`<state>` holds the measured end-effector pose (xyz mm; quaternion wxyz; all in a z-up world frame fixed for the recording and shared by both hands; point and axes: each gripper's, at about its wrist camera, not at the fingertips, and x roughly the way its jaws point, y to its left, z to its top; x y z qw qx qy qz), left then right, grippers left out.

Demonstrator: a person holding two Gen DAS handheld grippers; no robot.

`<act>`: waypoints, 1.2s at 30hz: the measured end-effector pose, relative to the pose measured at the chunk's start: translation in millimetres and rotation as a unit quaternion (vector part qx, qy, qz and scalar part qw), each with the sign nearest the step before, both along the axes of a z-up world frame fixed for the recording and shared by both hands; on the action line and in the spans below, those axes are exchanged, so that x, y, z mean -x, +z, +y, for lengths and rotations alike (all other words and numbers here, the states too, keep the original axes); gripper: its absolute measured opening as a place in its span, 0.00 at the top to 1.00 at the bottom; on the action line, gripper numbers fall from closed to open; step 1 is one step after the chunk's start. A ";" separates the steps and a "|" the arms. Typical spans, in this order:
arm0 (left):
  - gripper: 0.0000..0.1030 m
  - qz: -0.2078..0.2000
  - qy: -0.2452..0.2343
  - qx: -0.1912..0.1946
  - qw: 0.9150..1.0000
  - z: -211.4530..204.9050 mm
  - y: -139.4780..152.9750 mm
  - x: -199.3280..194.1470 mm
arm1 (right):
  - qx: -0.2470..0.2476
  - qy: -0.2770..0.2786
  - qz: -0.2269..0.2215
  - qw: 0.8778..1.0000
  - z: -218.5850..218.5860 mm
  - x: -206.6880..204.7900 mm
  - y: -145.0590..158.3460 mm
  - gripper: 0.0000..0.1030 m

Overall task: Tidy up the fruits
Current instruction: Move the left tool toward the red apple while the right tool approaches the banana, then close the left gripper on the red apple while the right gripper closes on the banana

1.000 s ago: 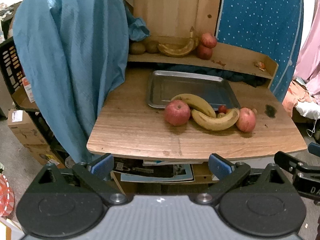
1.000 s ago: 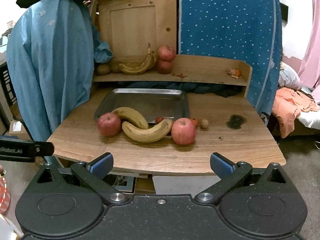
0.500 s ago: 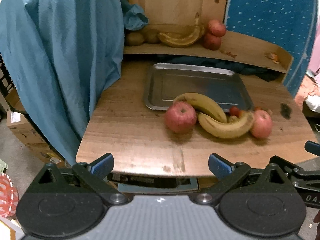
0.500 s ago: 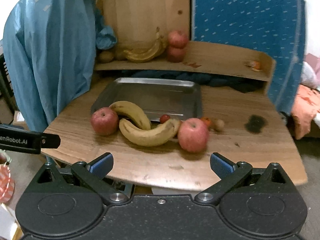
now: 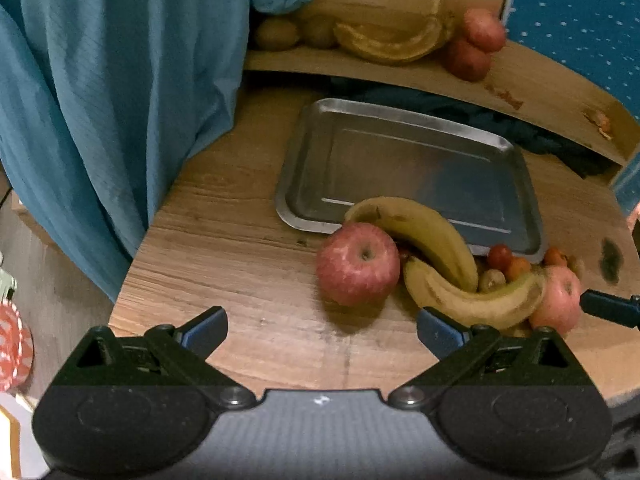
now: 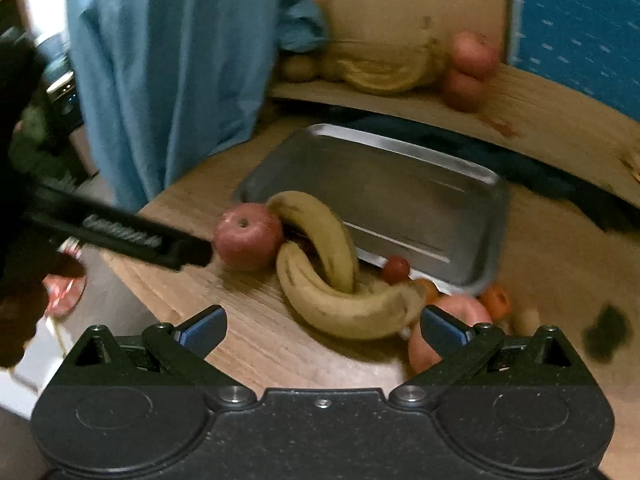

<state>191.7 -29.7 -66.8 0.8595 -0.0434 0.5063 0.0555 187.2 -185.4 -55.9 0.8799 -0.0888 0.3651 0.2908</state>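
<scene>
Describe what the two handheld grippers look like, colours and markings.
Both look alike: black angular linkage arms with silver pivot screws, blue finger pads, two round black discs at the base. The left gripper has a grey ribbed body; the right gripper has a speckled black one. White lettering, too blurred to read, marks the left one's side.

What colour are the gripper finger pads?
Blue pads, clearest in the left wrist view.
</scene>
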 end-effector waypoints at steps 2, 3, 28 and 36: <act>0.00 0.009 0.008 0.002 1.000 -0.6 -3.6 -10.1 | 0.009 0.026 0.002 1.000 2.8 -8.6 -1.4 0.01; 0.00 0.013 0.011 0.002 1.000 -0.8 -5.3 -14.3 | 0.012 0.038 0.004 0.999 3.8 -12.9 -2.6 0.01; 0.01 0.070 0.040 0.015 0.997 7.3 -35.8 -48.3 | 0.094 0.194 0.048 0.975 39.2 -55.2 -32.5 0.28; 0.06 0.074 0.002 0.029 0.997 7.8 -42.9 -58.3 | 0.157 0.214 0.031 0.964 53.6 -55.1 -39.9 0.43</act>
